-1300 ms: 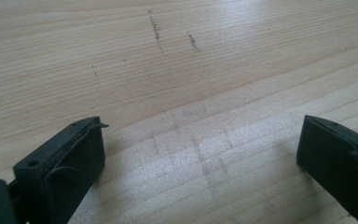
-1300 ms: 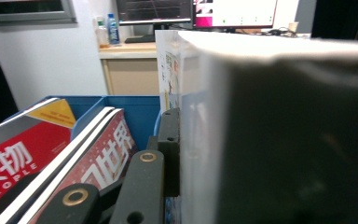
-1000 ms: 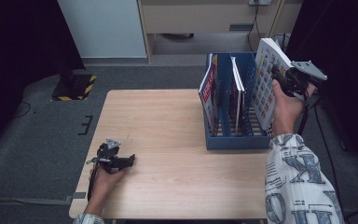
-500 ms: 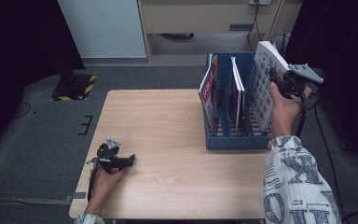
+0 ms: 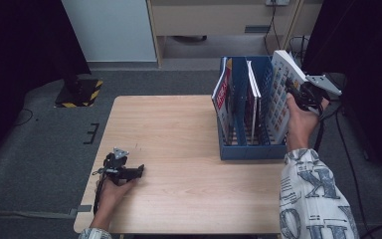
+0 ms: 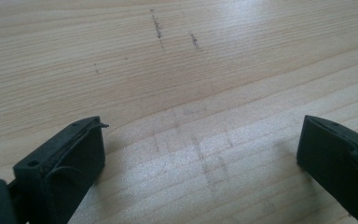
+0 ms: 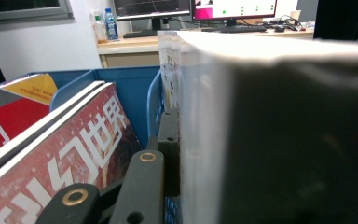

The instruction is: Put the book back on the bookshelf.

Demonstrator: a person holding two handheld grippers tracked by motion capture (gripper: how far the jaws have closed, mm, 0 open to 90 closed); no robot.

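My right gripper (image 5: 298,93): jaws pinching a book (image 5: 282,94) at its top edge, over the rack's (image 5: 251,149) end slot. My left gripper (image 5: 125,172): jaws spread, bare table (image 6: 177,70) between them.

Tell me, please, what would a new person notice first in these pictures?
First comes the blue file rack at the table's right side, with magazines standing in its slots. The right tongs are shut on the white book, which leans in the rack's rightmost slot. Near the front left edge, the left tongs rest open on bare wood.
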